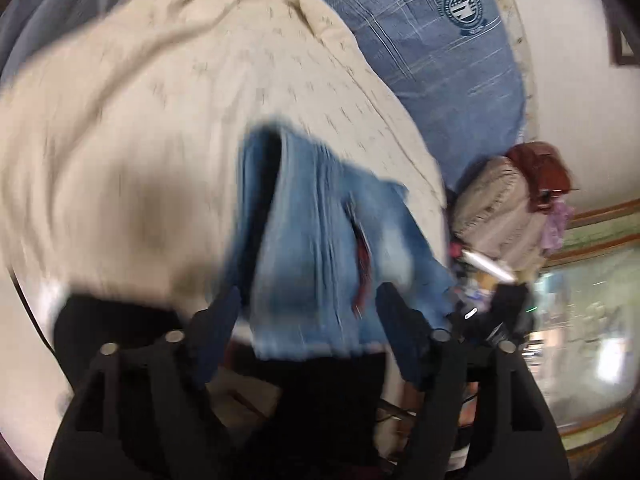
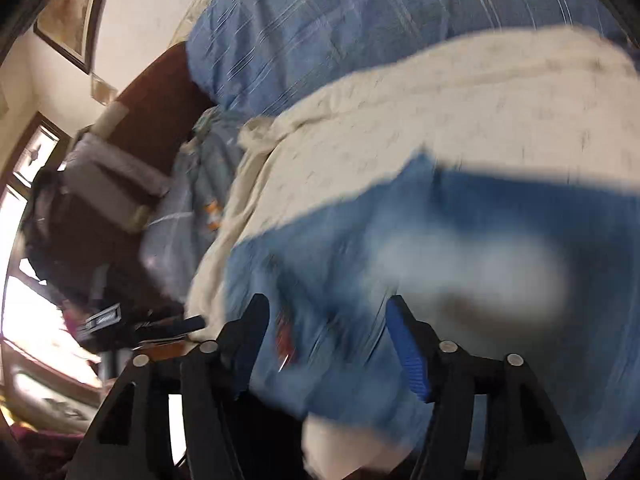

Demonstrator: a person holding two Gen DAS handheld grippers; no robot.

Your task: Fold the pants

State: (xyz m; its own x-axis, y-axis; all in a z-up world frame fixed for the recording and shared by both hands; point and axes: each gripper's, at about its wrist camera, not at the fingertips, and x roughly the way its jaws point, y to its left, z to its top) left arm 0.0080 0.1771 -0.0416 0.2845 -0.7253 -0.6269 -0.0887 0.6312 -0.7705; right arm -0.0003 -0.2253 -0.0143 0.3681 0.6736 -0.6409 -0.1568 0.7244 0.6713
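Note:
Blue denim pants [image 1: 316, 248] lie bunched on a cream blanket [image 1: 160, 120] on the bed. In the left wrist view my left gripper [image 1: 308, 304] is open, its fingers on either side of the near end of the pants. In the right wrist view the pants [image 2: 440, 248] spread wide, with a faded pale patch. My right gripper [image 2: 326, 312] is open, its fingers astride the fabric's near edge. Both views are motion-blurred, so contact with the cloth is unclear.
A blue checked pillow [image 1: 432, 48] with a round emblem lies at the bed's far side, also in the right wrist view [image 2: 320, 32]. A heap of clothes and bags [image 1: 516, 216] sits at the right. A dark wooden headboard [image 2: 160, 96] and a window [image 2: 24, 312] are at the left.

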